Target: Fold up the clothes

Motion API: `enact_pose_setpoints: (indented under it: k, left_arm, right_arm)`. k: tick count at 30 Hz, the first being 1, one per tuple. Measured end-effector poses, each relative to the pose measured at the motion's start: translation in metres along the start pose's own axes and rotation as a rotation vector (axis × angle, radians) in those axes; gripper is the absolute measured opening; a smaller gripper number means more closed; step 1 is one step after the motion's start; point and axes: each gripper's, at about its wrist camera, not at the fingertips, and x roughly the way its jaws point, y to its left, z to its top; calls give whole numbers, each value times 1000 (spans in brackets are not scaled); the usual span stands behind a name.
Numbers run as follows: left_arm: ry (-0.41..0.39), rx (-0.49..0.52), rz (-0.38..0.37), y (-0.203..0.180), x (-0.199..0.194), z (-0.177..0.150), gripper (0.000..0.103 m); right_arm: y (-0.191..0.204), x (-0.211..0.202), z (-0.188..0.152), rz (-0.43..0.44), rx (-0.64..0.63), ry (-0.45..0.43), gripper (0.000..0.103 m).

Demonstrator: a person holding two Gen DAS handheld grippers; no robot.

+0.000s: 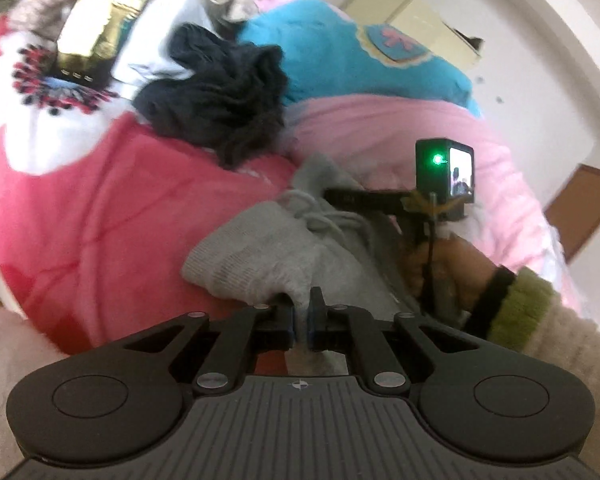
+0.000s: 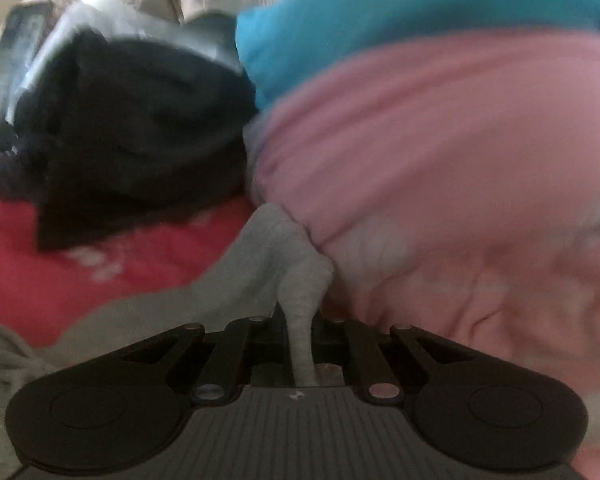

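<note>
A light grey garment with a ribbed edge and a drawstring lies bunched on the red and pink bedding. My left gripper is shut on a fold of its ribbed edge. In the left wrist view the other gripper, with its camera showing a green light, is held by a hand to the right and reaches into the same grey garment. In the right wrist view my right gripper is shut on a thin pinch of that grey garment, which runs off to the lower left.
A crumpled dark grey garment lies beyond on the bed, also in the right wrist view. A blue cushion and pink blanket sit to the right. A gold box rests at the far left.
</note>
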Motion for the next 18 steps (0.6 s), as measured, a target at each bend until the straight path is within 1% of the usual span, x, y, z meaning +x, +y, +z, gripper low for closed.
enact_pose_setpoints:
  k: [3,6,7,9,11,12,14,15,17,18]
  left_arm:
    - [47,-91,-66,17,4,9,11]
    - [73,-191,-114,31,12,13,19]
    - [77,-220,-114,33,16,13,22]
    - [82,-269,-88,28,21,13,23]
    - [71,-293,-36,19,22,12,22]
    - [61,-273,-3,13,22,12,20]
    - [27,-197,55,-2,19,14,8]
    - [1,-156,59,-7,15,17,6]
    - [-55,-80,71,-18,5,23,5]
    - [-93,-60,82,-22,-2,26,5]
  right_arm:
    - [-19,-3,-1,45,81,4,8]
    - [-39,-9,-5,88,159,21,8]
    - [-45,-9,-7,98,189,25,9]
    - [-54,-5,-13,89,263,37,14]
    - [-53,-1,-17,84,312,45,14]
    - [-51,-3,-15,77,316,34,14]
    - [-46,-8,-13,63,324,14,7]
    - [-44,-12,-11,56,328,-2,7]
    - [-45,-32,-2,58,346,-81,6]
    - [-47,-45,7,71,353,-127,6]
